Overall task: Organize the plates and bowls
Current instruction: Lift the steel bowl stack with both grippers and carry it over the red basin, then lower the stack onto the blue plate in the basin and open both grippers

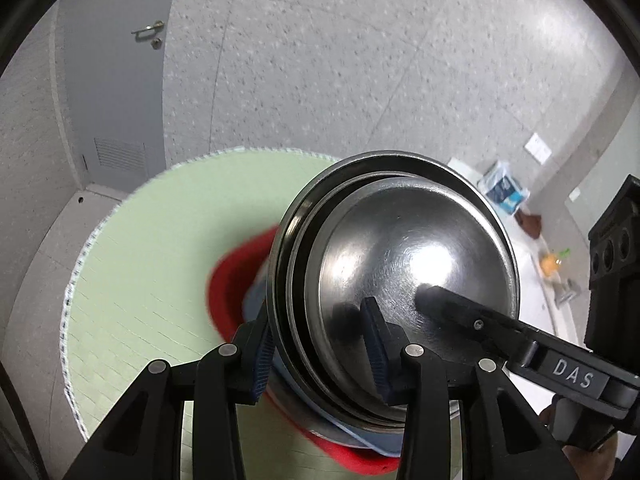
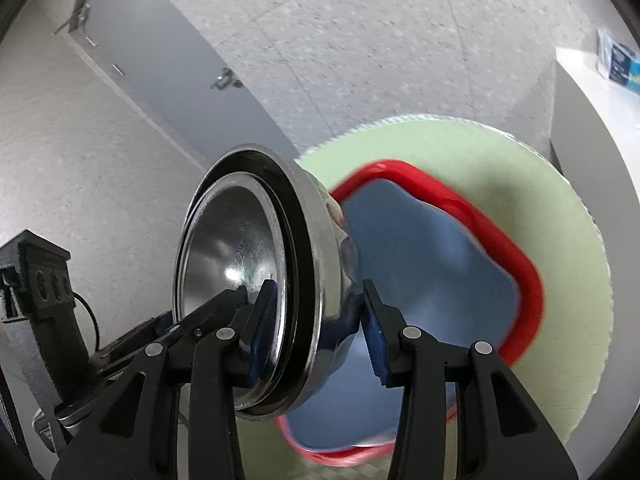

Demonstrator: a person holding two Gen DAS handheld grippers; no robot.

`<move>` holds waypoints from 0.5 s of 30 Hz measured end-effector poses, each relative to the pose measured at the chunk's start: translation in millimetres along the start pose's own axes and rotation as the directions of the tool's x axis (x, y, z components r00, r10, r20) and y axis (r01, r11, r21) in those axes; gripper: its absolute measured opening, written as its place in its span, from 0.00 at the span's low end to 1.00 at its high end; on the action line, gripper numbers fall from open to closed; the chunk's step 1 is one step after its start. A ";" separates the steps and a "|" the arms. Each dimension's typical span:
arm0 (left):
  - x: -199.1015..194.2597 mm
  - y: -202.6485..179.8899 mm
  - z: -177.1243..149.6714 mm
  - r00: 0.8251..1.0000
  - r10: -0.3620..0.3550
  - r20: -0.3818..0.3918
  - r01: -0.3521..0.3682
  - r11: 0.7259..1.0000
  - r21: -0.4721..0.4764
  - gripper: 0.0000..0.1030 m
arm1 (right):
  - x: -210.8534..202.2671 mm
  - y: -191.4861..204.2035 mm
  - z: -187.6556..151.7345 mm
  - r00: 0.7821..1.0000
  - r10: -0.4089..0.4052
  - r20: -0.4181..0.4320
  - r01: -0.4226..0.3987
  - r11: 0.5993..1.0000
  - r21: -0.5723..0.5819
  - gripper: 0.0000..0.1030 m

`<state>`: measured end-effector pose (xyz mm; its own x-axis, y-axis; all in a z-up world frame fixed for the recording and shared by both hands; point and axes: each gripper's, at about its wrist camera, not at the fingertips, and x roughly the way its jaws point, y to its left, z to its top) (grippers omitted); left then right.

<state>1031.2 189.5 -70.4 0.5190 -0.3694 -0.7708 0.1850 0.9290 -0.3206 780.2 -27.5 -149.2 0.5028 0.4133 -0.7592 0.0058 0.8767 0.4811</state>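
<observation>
Nearest in the left wrist view, the left gripper (image 1: pixel 320 354) has its jaws clamped across the wall of the nested steel bowls (image 1: pixel 400 280): one blue-padded finger (image 1: pixel 262 360) presses the outside of the stack and the other lies against the shiny inner surface. From the right edge of that view a finger of the right gripper (image 1: pixel 452 304) reaches into the inner bowl and touches its polished surface. In the right wrist view, the right gripper (image 2: pixel 320 324) grips the same stack on the opposite side, jaws partly closed on the rim, one pad (image 2: pixel 264 320) inside the inner bowl and the other against the outer wall. The stack is a smaller bowl sitting inside a larger one, held tilted on its side between the two grippers, off the surface. Just behind and below it lies a red tray (image 2: pixel 528 272) with a blue sheet (image 2: pixel 432 264) in it; whether the bowls touch the tray cannot be told. The tray rests on a pale green mat (image 1: pixel 168 240), blurred in both views. Farther off are the speckled grey floor (image 1: pixel 360 60), a grey door (image 1: pixel 116 92) with a metal handle, and a white tabletop (image 2: pixel 600 92) carrying a blue-and-white packet (image 2: pixel 618 62).
</observation>
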 end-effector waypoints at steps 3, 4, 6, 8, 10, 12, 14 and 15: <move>16.5 -12.2 4.0 1.000 0.013 -0.027 -0.014 1.000 -0.004 0.35 | 5.4 -17.4 -4.0 0.999 -0.004 -0.034 0.005 1.000 0.011 0.41; 20.5 -12.7 5.4 0.999 0.018 -0.035 -0.019 1.000 -0.003 0.35 | 6.0 -21.1 -5.8 0.999 -0.007 -0.040 0.007 1.000 0.010 0.41; 30.4 -18.0 10.8 0.999 0.028 -0.047 -0.028 1.000 -0.003 0.35 | 7.6 -25.4 -7.0 0.998 -0.019 -0.053 0.019 1.000 -0.003 0.41; 37.8 -21.8 12.5 0.998 0.037 -0.057 -0.038 0.999 -0.006 0.35 | 8.0 -30.2 -10.1 0.998 -0.027 -0.065 0.026 1.000 -0.015 0.41; 45.1 -25.1 14.7 0.997 0.042 -0.069 -0.043 0.999 -0.011 0.35 | 8.0 -32.2 -12.9 0.997 -0.036 -0.073 0.034 0.999 -0.026 0.41; 50.1 -28.0 15.5 0.996 0.045 -0.082 -0.047 0.999 -0.011 0.36 | 9.1 -33.3 -13.8 0.996 -0.048 -0.075 0.045 0.998 -0.041 0.41; 54.0 -27.1 15.5 0.995 0.044 -0.095 -0.046 0.999 -0.014 0.37 | 10.6 -33.7 -14.4 0.994 -0.073 -0.075 0.068 0.995 -0.072 0.41; 57.5 -28.4 16.8 0.994 0.046 -0.101 -0.048 0.999 -0.015 0.37 | 11.4 -33.6 -14.8 0.994 -0.080 -0.076 0.074 0.994 -0.076 0.41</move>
<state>1069.8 142.3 -96.3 0.4400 -0.3267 -0.8365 0.1471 0.9451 -0.2917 773.0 -48.6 -180.5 0.4331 0.3598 -0.8264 -0.0224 0.9209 0.3892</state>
